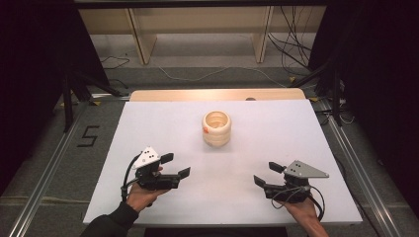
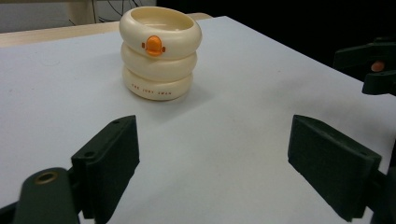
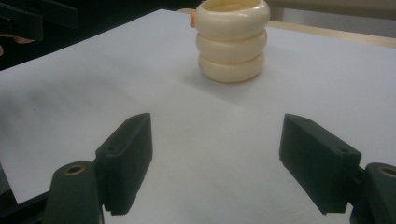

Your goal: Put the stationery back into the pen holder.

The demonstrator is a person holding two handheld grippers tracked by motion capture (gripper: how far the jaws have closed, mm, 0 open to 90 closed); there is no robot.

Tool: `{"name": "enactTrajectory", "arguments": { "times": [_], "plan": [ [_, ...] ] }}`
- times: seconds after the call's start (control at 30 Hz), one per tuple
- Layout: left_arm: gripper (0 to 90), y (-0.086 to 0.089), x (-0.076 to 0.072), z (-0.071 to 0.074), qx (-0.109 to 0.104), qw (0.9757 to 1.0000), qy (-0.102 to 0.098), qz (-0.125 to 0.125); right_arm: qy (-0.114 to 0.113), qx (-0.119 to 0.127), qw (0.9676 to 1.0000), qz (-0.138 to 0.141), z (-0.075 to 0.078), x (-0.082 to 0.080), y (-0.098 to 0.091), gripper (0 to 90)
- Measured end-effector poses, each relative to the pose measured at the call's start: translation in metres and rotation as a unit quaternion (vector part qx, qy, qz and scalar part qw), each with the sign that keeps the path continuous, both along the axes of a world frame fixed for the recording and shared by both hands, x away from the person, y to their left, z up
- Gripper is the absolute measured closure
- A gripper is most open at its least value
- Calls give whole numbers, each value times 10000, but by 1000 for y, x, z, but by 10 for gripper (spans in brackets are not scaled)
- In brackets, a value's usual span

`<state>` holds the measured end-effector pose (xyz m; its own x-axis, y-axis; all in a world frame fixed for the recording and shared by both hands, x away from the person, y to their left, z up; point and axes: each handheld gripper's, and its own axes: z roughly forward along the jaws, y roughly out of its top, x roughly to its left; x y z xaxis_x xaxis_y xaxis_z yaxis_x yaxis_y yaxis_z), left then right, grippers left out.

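1. The left tool (image 1: 175, 165) and right tool (image 1: 264, 174), each held in a hand, sit on the near side of the cream three-ringed plastic cup (image 1: 216, 128), jaws spread apart and empty.
2. The cup stands upright mid-way across the white table (image 1: 276, 128), an orange button (image 2: 152, 45) on its top ring.
3. Small lettering on its bottom ring is too blurred to read.

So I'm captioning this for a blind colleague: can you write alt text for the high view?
A cream stack of three rings with a small orange mark stands near the middle of a white table. Nearer the camera, a person's hands hold the left gripper and right gripper, both open and angled inward, apart from the stack.
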<state>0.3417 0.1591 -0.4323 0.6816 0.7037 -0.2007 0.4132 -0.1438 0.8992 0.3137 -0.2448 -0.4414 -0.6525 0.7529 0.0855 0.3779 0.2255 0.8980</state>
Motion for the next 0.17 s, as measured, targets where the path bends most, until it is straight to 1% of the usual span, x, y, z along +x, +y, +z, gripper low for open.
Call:
{"name": "enactTrajectory", "arguments": {
  "times": [0.17],
  "plan": [
    [157, 1, 0, 1, -32, 10000, -2, 10, 7, -7, 10000, -2, 0, 0, 0, 262]
  ]
}}
